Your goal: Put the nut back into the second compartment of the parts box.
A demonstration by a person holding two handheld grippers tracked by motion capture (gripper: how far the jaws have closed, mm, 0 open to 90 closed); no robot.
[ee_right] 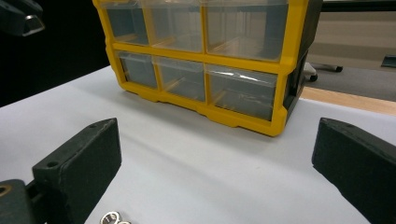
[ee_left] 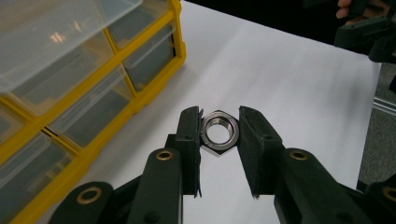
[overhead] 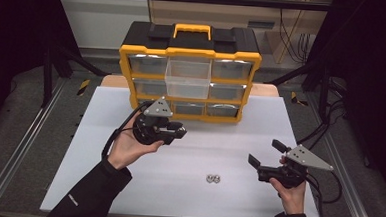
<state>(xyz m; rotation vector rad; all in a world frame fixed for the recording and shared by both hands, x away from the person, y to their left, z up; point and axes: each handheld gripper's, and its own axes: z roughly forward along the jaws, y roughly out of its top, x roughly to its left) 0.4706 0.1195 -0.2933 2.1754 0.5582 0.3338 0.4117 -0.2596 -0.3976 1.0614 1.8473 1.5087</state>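
Steel nut [ee_left: 220, 132]: clamped in left gripper [overhead: 176, 131], near organizer [overhead: 189, 71].
Open drawer [overhead: 187, 78]: pulled out, apparently empty.
Remaining: two nuts [overhead: 213, 178] on table [overhead: 239, 146].
Right gripper [overhead: 264, 155]: wide, holding nothing.

No text, label, brand, number or sign can be read anywhere, neither on the yellow-and-black drawer organiser [overhead: 189, 71] at 12 o'clock on the table nor on the small pale mark on the person's left sleeve [overhead: 71, 199], which stays too blurred.
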